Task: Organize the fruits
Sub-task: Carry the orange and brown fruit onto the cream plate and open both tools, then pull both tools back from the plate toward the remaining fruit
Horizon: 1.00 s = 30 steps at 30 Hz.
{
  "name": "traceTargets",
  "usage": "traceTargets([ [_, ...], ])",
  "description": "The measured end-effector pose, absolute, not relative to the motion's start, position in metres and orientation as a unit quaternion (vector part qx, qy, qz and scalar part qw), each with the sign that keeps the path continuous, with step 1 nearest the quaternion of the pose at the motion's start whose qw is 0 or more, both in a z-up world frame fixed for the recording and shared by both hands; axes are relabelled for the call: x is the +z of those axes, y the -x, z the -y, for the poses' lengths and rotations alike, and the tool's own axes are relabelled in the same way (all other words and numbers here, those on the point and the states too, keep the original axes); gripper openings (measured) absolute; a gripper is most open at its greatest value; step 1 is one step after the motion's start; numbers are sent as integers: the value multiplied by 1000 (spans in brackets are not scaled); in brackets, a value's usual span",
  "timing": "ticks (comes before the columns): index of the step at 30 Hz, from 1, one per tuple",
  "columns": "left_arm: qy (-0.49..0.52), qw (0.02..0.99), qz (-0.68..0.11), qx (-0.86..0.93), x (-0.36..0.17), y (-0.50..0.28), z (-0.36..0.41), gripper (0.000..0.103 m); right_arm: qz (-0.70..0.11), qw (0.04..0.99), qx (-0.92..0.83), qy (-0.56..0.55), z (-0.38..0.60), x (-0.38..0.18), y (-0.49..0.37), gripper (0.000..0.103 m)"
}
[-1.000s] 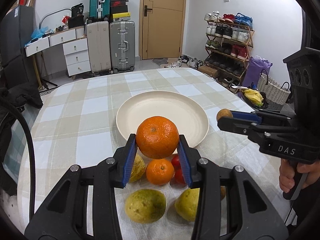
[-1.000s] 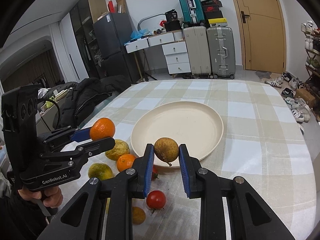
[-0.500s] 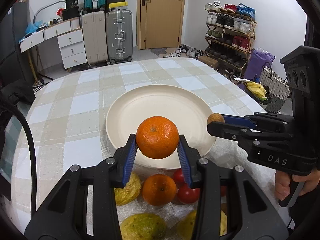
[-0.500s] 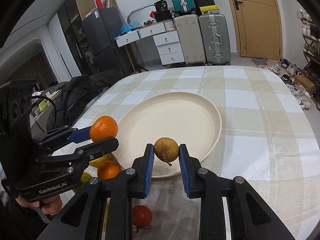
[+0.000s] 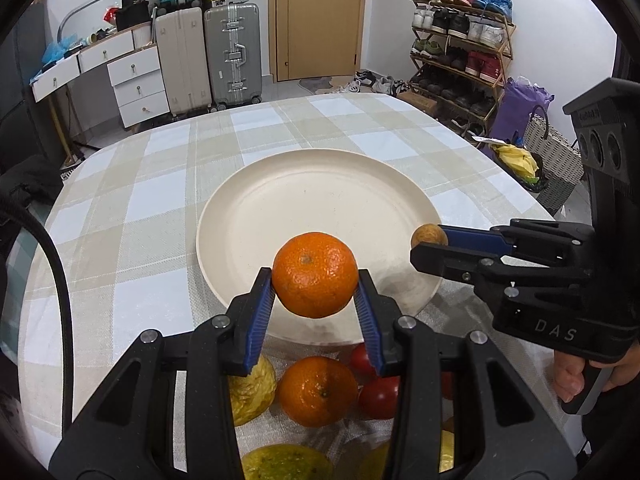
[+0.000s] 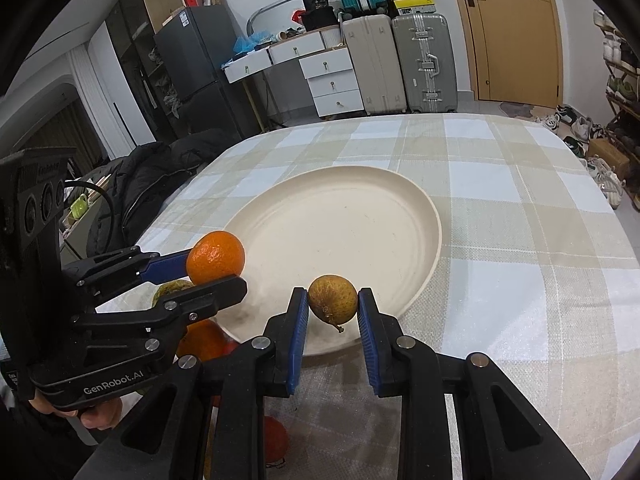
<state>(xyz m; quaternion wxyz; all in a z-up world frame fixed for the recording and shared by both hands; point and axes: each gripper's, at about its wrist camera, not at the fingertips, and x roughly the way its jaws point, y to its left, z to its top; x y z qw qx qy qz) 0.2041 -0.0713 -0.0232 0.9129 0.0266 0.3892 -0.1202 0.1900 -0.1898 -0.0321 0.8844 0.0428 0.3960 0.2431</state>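
Note:
My left gripper (image 5: 315,282) is shut on a big orange (image 5: 315,274) and holds it above the near rim of the cream plate (image 5: 320,208). My right gripper (image 6: 333,306) is shut on a small brown-yellow fruit (image 6: 333,297) with a stem, above the plate's near edge (image 6: 340,232). The right gripper also shows at the right of the left wrist view (image 5: 430,240), and the left gripper with its orange (image 6: 216,257) at the left of the right wrist view. The plate holds nothing.
On the checked tablecloth (image 5: 132,216) near me lie a second orange (image 5: 318,392), red tomatoes (image 5: 380,396) and yellow-green fruits (image 5: 252,390). Behind the table are suitcases (image 5: 232,56), white drawers (image 5: 138,84) and a shoe rack (image 5: 460,48).
Both grippers have moved forward with their fruits, from over the loose fruit pile to over the plate's near rim. Both stay shut.

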Motion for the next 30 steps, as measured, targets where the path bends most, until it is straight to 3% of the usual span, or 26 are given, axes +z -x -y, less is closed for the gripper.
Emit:
traceTargets([
  [3, -26, 913, -388, -119, -24, -201, 71, 38, -393, 885, 247, -48, 191, -31, -188, 31],
  [6, -20, 914, -388, -114, -24, -194, 67, 45, -371, 896, 238, -48, 194, -23, -178, 49],
  [8, -4, 919, -379, -111, -19, -186, 60, 72, -368, 898, 238, -44, 194, -18, -171, 52],
  [9, 2, 923, -371, -106, -16, -182, 56, 79, -366, 900, 236, -40, 194, -16, -168, 53],
  [10, 5, 926, -364, -101, -13, -178, 53, 87, -362, 902, 233, -35, 195, -14, -165, 61],
  [11, 7, 929, -357, -98, -10, -173, 50, 87, -355, 906, 228, -32, 196, -11, -160, 78],
  [13, 7, 932, -352, -90, -4, -165, 46, 91, -335, 916, 217, -36, 201, -6, -150, 96],
  [14, 7, 934, -349, -81, -2, -160, 43, 97, -332, 918, 216, -36, 203, -4, -147, 99],
  [16, 6, 938, -339, -74, 3, -147, 38, 102, -329, 918, 217, -36, 205, -1, -139, 102],
  [30, 16, 946, -316, -67, 23, -68, 11, 102, -344, 913, 215, 28, 194, -2, -96, 103],
])
